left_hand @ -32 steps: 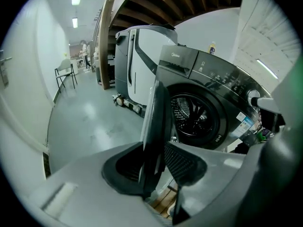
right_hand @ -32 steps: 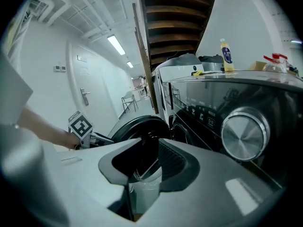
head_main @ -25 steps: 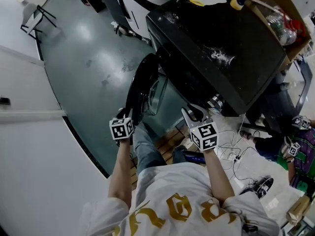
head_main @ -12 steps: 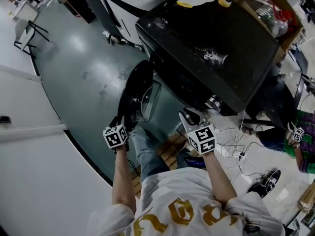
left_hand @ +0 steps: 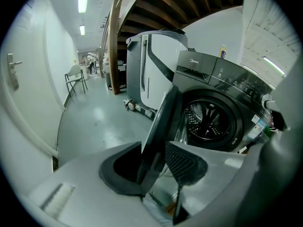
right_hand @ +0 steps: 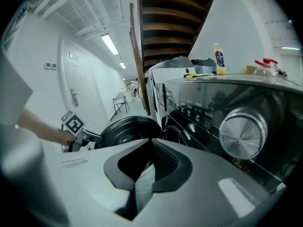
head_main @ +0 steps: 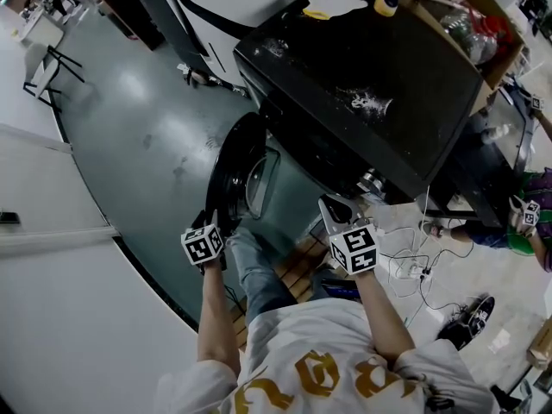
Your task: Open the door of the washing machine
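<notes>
- The washing machine (head_main: pixel 362 102) stands in front of the person; its round door (head_main: pixel 235 172) is swung well out to the left of the opening, which is uncovered
- In the left gripper view the drum (left_hand: pixel 210 122) shows in full beside the door (left_hand: pixel 163 117), which stands edge-on to the camera and roughly square to the machine's front
- The left gripper (left_hand: pixel 156 164) is clamped on the door's edge: the rim runs down between its two jaws and both press on it
- In the head view the left gripper (head_main: pixel 210 222) sits at the door's outer rim, the part farthest from the machine
- The right gripper (right_hand: pixel 142 164) has its jaws apart with nothing between them; it hangs near the machine's front, by the control knob (right_hand: pixel 241 135), and touches nothing
- The head view shows the right gripper (head_main: pixel 338 207) just below the front edge of the machine's top, well apart from the door
- As I judge it, the task is as good as done: the door is unlatched and wide open, and what may be left is a little more swing and then letting go of the rim
</notes>
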`<action>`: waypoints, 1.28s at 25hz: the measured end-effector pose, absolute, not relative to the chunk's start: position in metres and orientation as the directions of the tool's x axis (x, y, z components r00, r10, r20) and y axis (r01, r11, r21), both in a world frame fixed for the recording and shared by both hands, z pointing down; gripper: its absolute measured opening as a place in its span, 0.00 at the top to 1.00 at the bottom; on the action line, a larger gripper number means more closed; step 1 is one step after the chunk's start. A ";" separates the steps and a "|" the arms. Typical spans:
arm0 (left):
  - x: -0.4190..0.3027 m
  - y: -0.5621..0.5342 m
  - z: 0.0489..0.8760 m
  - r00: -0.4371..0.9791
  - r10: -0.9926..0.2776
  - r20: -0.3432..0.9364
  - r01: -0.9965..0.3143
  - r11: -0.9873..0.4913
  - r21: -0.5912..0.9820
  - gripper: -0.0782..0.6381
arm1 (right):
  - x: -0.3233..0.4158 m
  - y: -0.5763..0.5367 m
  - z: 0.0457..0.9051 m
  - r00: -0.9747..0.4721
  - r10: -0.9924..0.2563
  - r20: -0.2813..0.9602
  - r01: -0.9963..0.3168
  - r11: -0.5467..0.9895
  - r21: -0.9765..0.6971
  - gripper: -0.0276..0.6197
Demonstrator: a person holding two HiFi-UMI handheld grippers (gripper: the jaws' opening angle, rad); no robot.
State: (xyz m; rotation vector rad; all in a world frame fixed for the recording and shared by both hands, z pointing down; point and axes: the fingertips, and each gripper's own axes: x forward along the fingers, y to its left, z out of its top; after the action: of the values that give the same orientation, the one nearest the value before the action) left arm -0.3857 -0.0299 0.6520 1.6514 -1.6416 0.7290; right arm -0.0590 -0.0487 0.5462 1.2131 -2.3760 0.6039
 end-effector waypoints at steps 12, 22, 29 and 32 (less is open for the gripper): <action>-0.384 -0.030 0.654 0.059 -0.609 0.791 -0.996 0.017 0.087 0.69 | -0.065 -0.048 0.546 -0.548 -0.650 0.527 -0.825 0.524 -0.211 0.95; -0.387 -0.029 0.652 0.049 -0.607 0.793 -0.997 0.012 0.071 0.69 | -0.067 -0.045 0.540 -0.601 -0.628 0.494 -0.796 0.529 -0.296 0.95; -0.383 -0.028 0.654 0.055 -0.607 0.793 -0.997 0.013 0.079 0.69 | -0.064 -0.044 0.545 -0.588 -0.612 0.529 -0.797 0.549 -0.251 0.95; -0.383 -0.028 0.653 0.052 -0.602 0.797 -0.998 0.001 0.066 0.69 | -0.067 -0.045 0.544 -0.597 -0.604 0.528 -0.789 0.561 -0.250 0.94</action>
State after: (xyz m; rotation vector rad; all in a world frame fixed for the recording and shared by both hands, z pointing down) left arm -0.3830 -0.0283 0.6527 1.6760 -1.6232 0.7675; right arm -0.0674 -0.0450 0.5443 1.1330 -2.4146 0.6630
